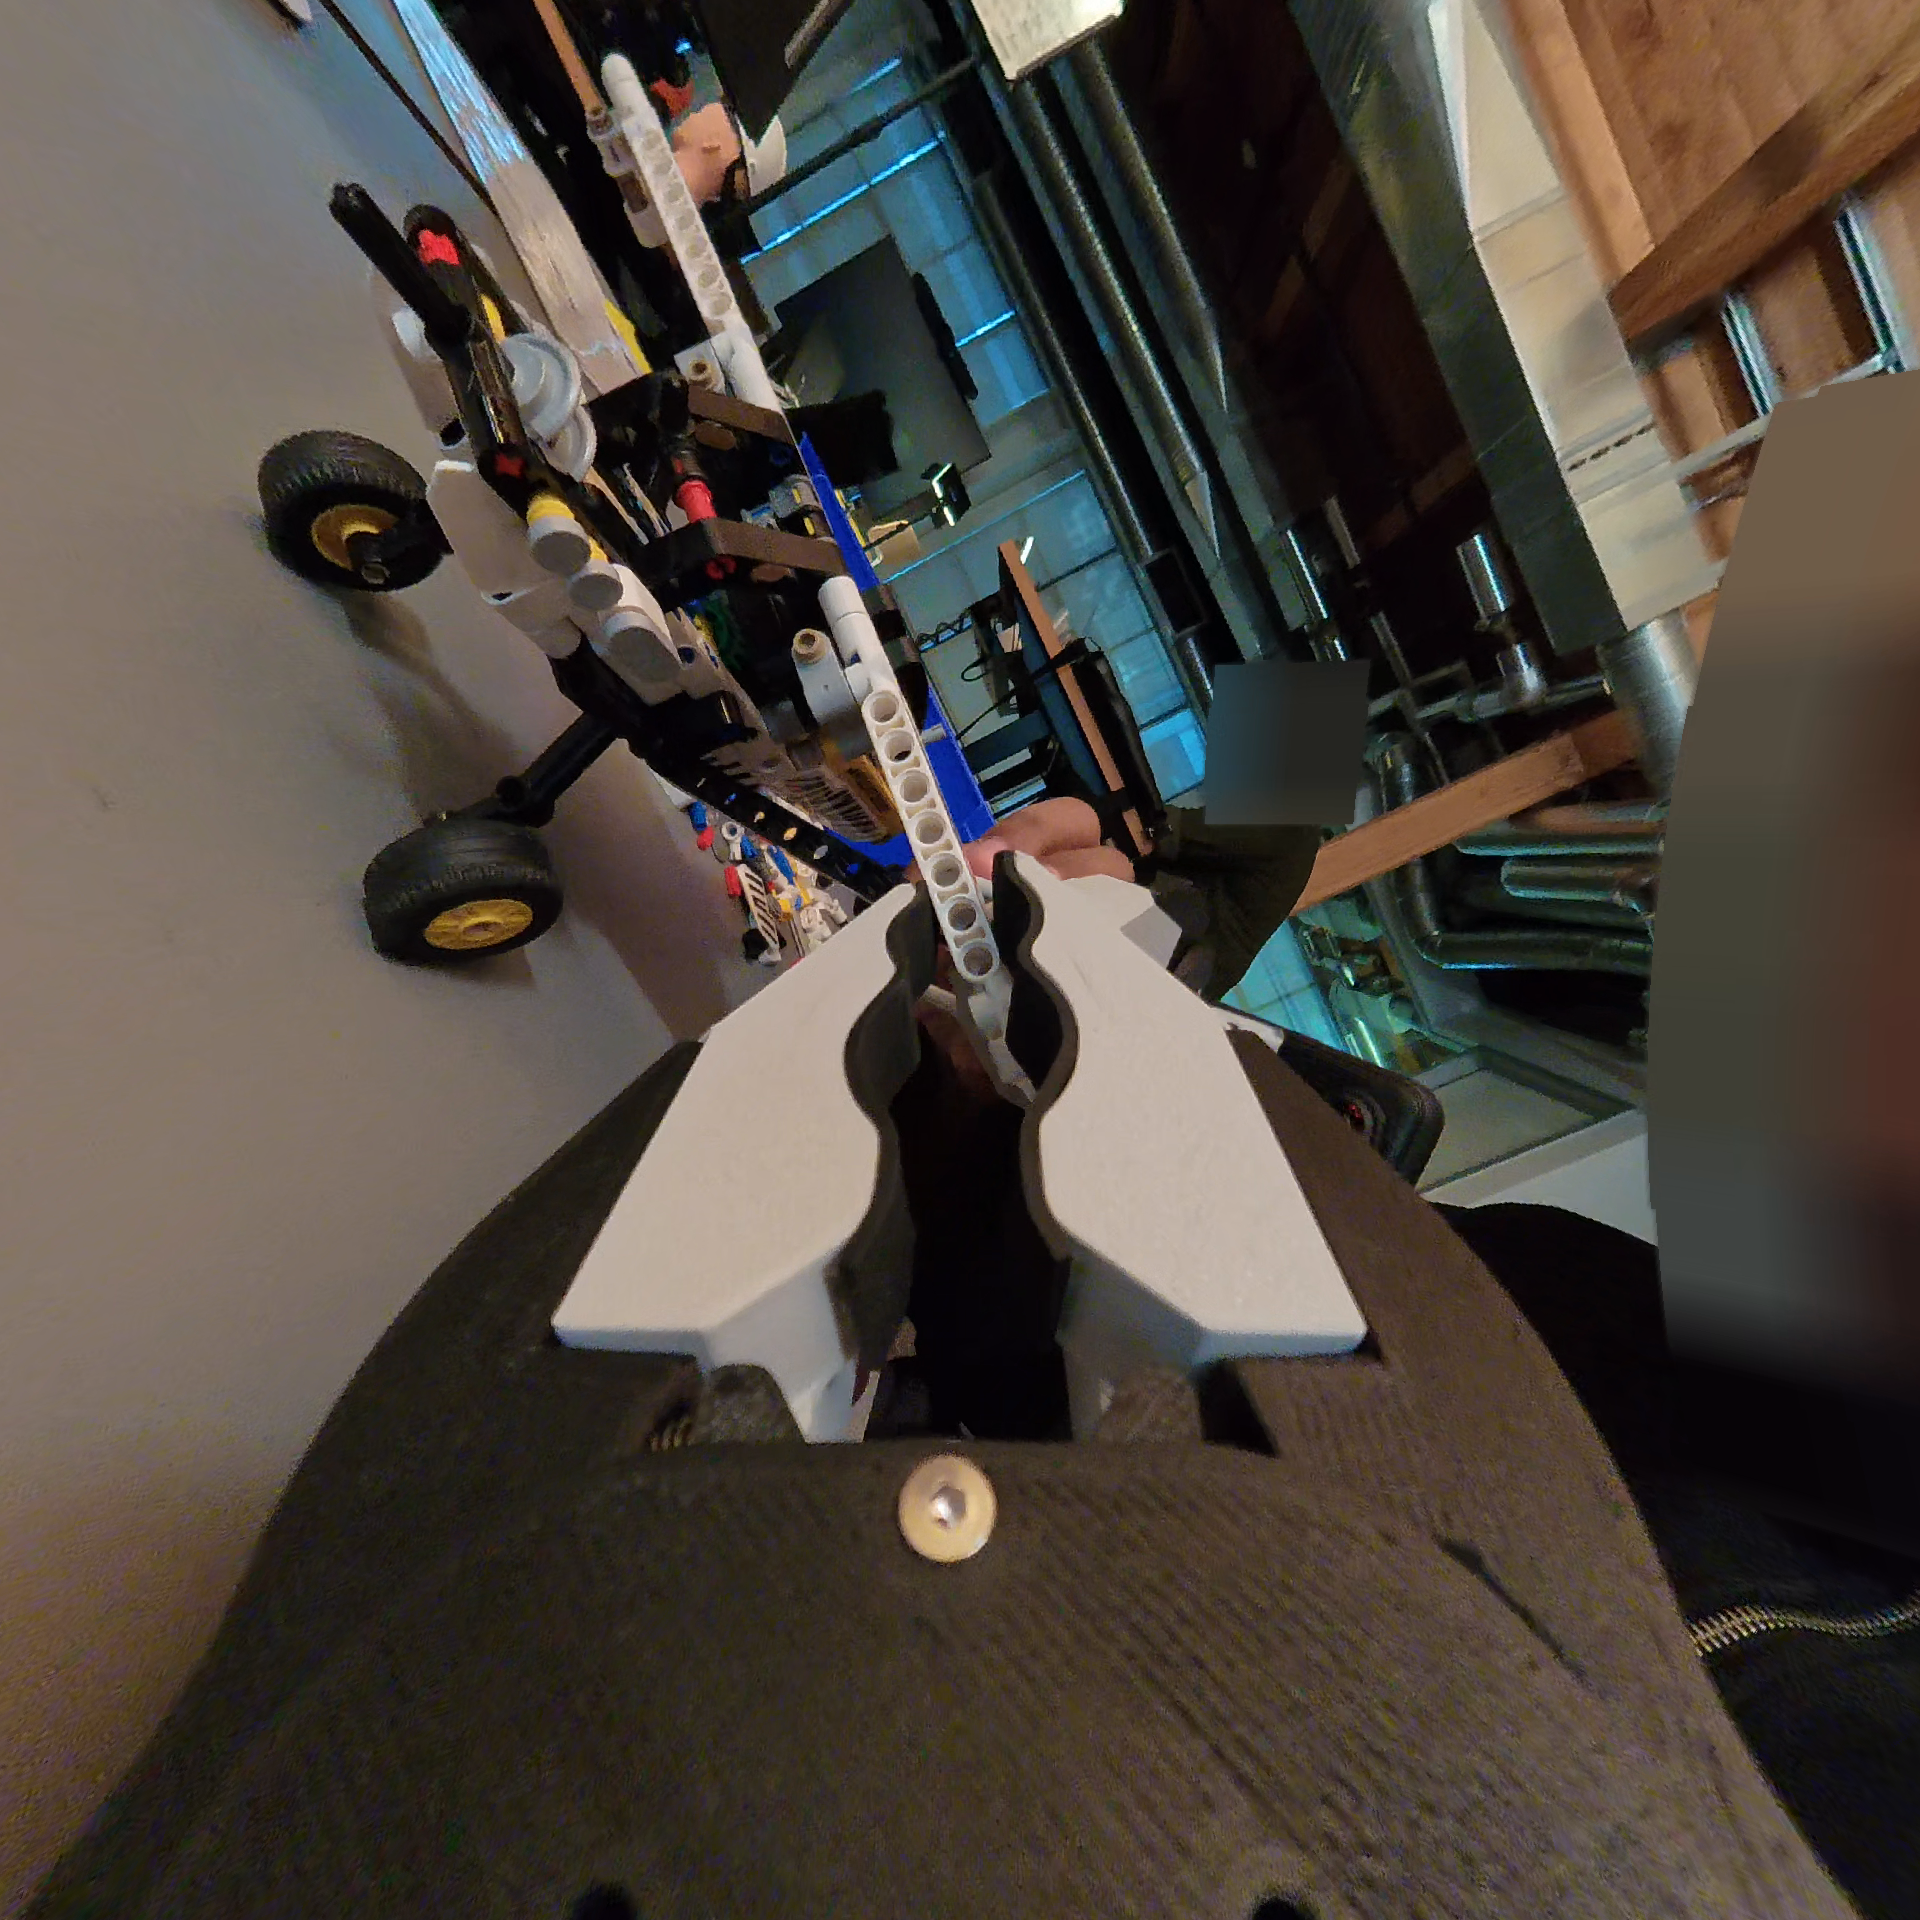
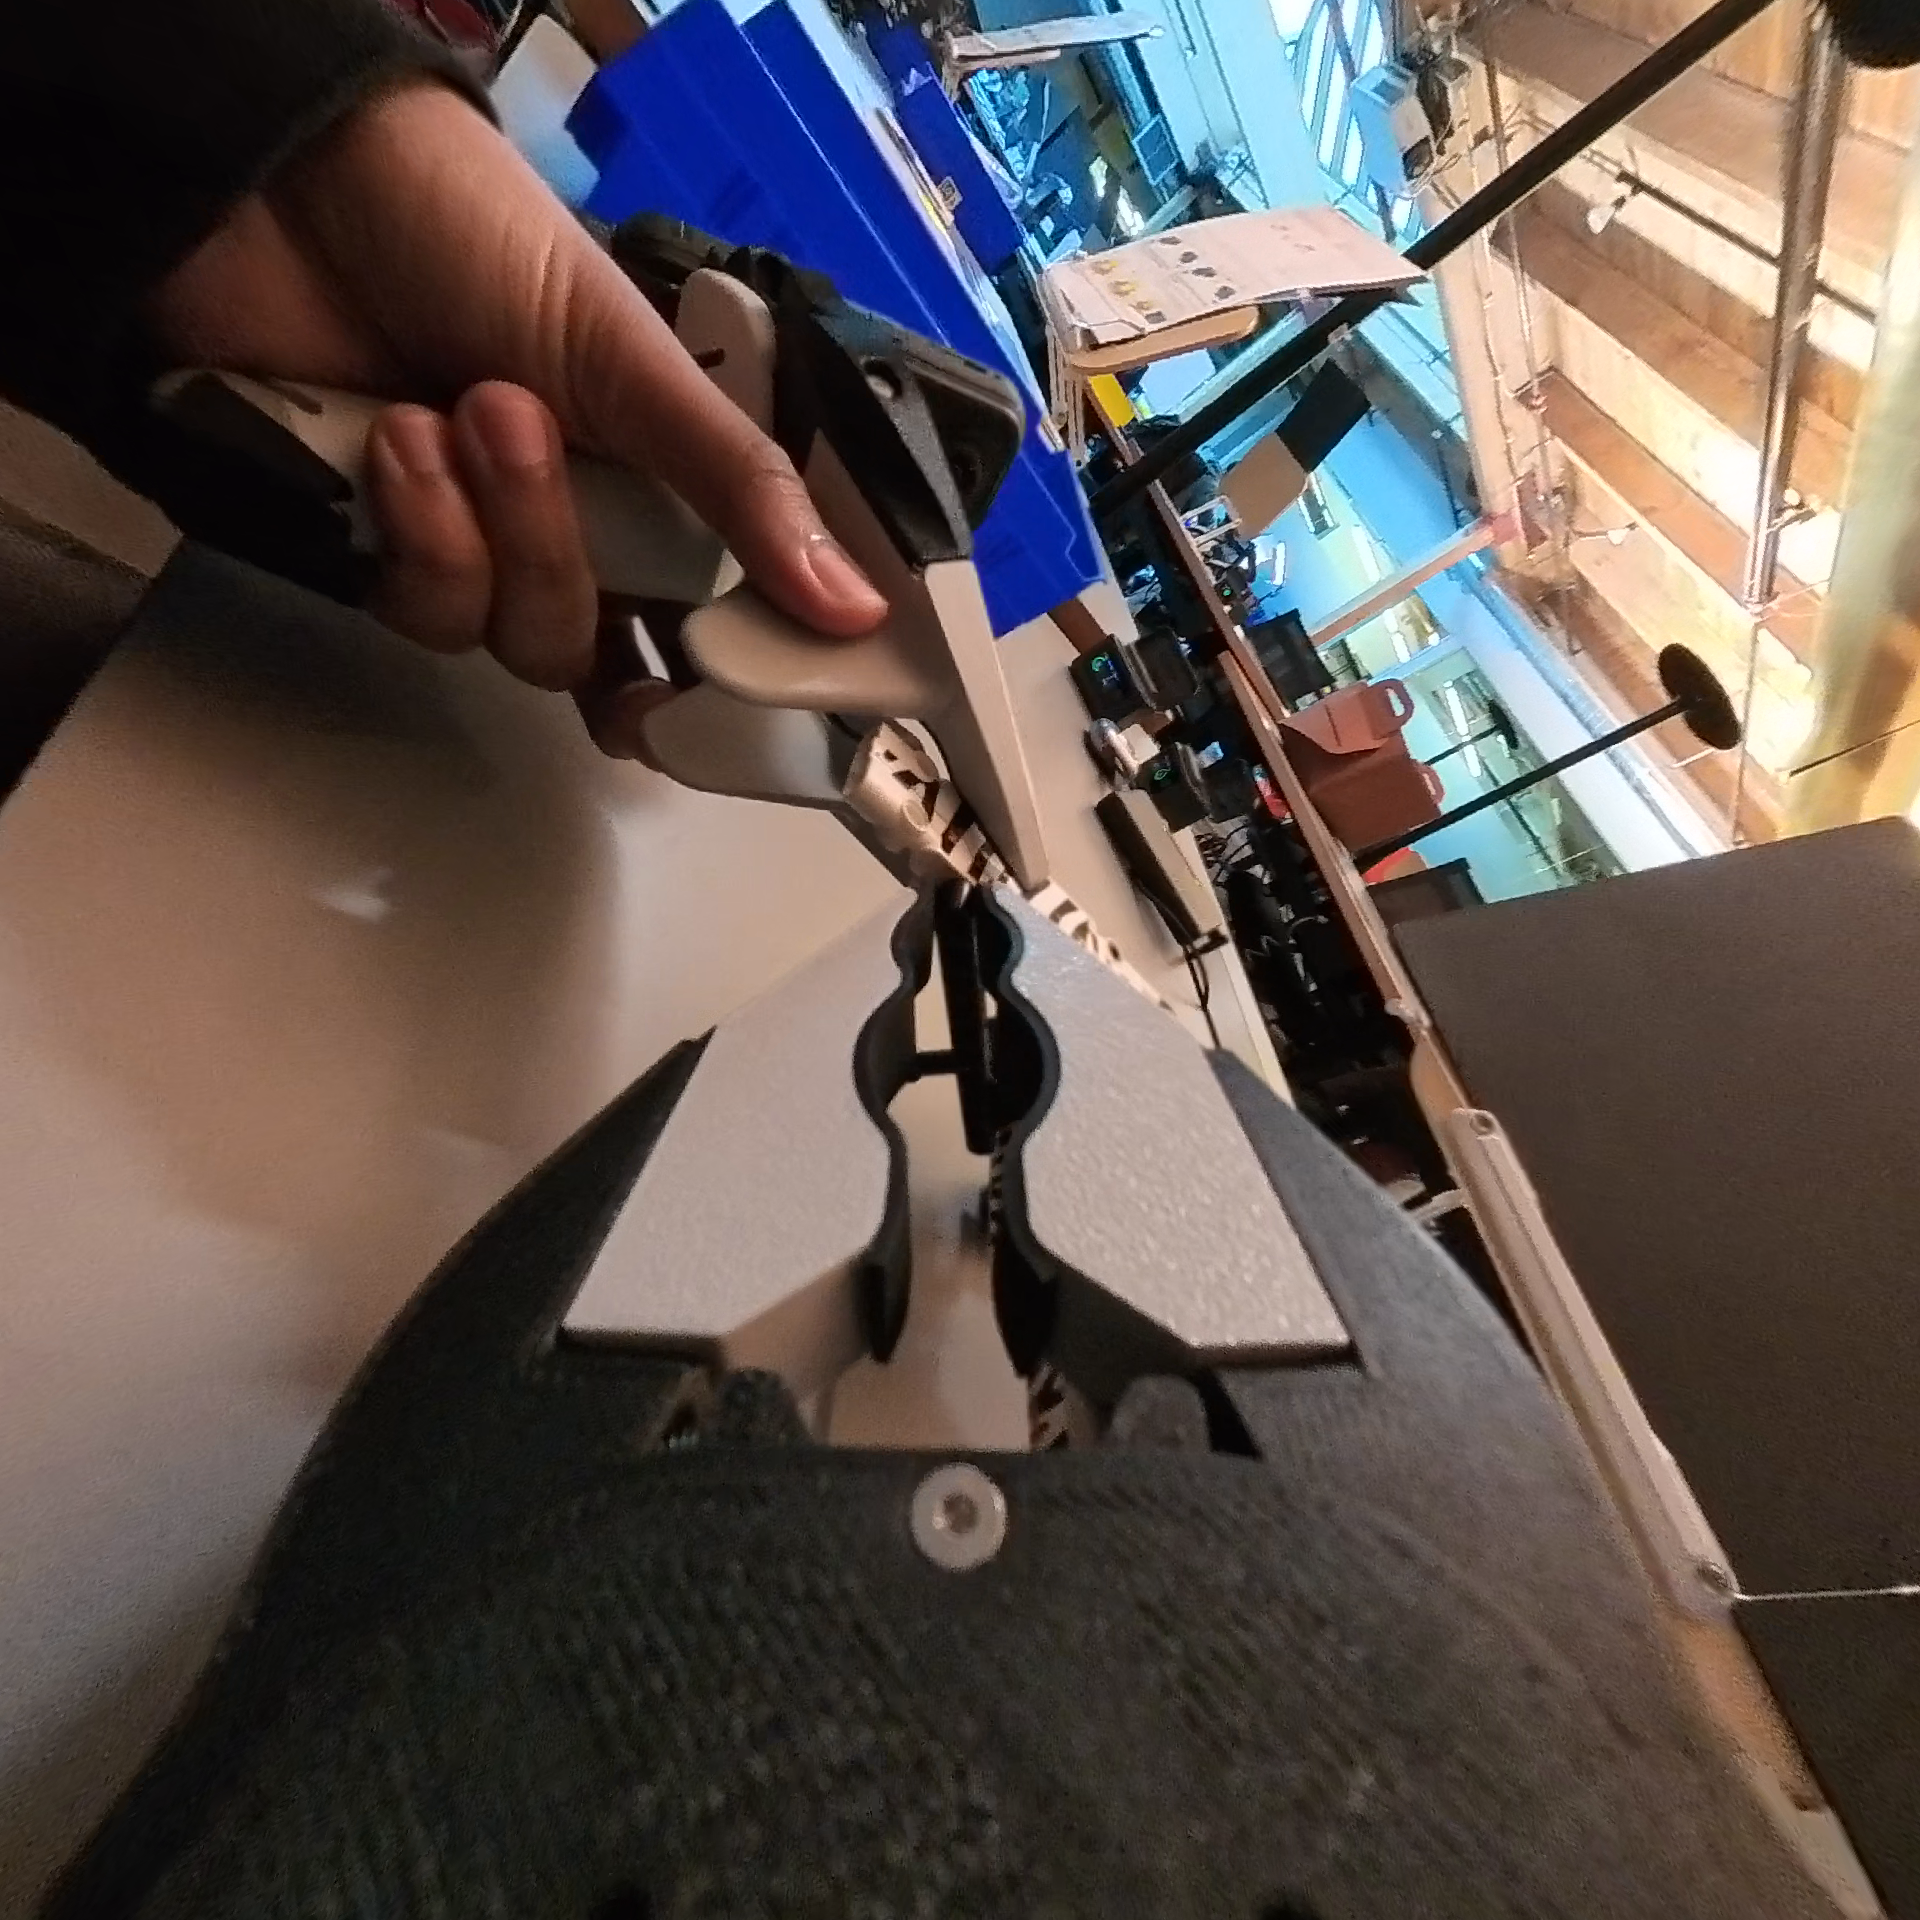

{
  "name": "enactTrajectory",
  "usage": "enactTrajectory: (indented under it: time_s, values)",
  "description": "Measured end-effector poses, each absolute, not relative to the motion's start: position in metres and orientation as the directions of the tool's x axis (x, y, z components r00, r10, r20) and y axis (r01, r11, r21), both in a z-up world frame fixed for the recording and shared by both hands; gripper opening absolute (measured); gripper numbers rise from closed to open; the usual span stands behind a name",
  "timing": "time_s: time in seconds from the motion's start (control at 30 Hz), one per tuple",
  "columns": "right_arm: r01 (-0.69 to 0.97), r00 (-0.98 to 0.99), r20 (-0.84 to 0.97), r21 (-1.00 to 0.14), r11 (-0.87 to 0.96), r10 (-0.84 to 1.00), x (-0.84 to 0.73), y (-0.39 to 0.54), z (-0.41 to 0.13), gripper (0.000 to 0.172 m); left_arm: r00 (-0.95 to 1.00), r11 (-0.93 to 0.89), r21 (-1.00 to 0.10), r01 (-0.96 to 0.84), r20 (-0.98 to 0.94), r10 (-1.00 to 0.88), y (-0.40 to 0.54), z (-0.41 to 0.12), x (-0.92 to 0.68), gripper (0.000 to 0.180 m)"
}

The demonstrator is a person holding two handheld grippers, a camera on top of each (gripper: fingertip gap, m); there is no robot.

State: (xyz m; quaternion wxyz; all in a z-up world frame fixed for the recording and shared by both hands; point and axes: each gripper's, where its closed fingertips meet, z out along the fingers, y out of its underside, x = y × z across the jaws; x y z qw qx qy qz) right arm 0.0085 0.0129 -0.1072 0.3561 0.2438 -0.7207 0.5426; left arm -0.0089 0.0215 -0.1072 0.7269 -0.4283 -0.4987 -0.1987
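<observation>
Clearly the left gripper (image 1: 961, 935) is clamped on a white perforated beam (image 1: 925, 821); both dark pads press its sides near its lower end. The beam's long axis runs straight out from the fingertips, up and away toward the toy vehicle (image 1: 623, 582) it belongs to, a build of black, white and yellow parts with two black tyres on yellow hubs (image 1: 462, 904) seen against the pale tabletop (image 1: 156, 727). Loose small bricks (image 1: 774, 894) lie just past the vehicle, near a blue bin (image 1: 940, 748) toward the tabletop's far edge.

The right gripper (image 2: 956, 940) is closed on a thin black piece (image 2: 961, 1018) that stands lengthwise between its pads, with a short stub pointing sideways; what kind of piece it is cannot be told. Just ahead of its fingertips, nearly touching, is the nose of the other gripper, held by a hand (image 2: 499, 416), with a white patterned part (image 2: 914, 800) at its tip. So the black piece lies directly before that held assembly, and the right gripper is the nearer one to the joint.
</observation>
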Motion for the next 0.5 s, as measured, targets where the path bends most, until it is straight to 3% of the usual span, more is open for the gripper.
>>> enactTrajectory:
  time_s: [0.17, 0.27, 0.4, 0.5]
  values:
    - [-0.707, -0.658, 0.75, -0.645, 0.291, 0.063, 0.006, 0.012, -0.107, 0.005, 0.428, 0.564, -0.42, 0.711, 0.895, 0.127, 0.019, -0.107, -0.012, 0.008]
    - [-0.664, -0.708, 0.703, -0.694, 0.279, 0.064, 0.005, 0.013, -0.107, 0.004, 0.405, 0.579, -0.353, 0.735, 0.913, 0.042, 0.019, -0.107, -0.012, 0.007]
    - [-0.63, -0.74, 0.669, -0.728, 0.27, 0.075, 0.004, 0.018, -0.106, 0.004, 0.414, 0.572, -0.38, 0.727, 0.907, 0.077, 0.022, -0.108, -0.013, 0.006]
    - [-0.557, -0.797, 0.597, -0.786, 0.268, 0.096, -0.005, 0.038, -0.108, 0.005, 0.404, 0.688, -0.362, 0.628, 0.908, 0.109, -0.019, -0.107, -0.026, 0.006]
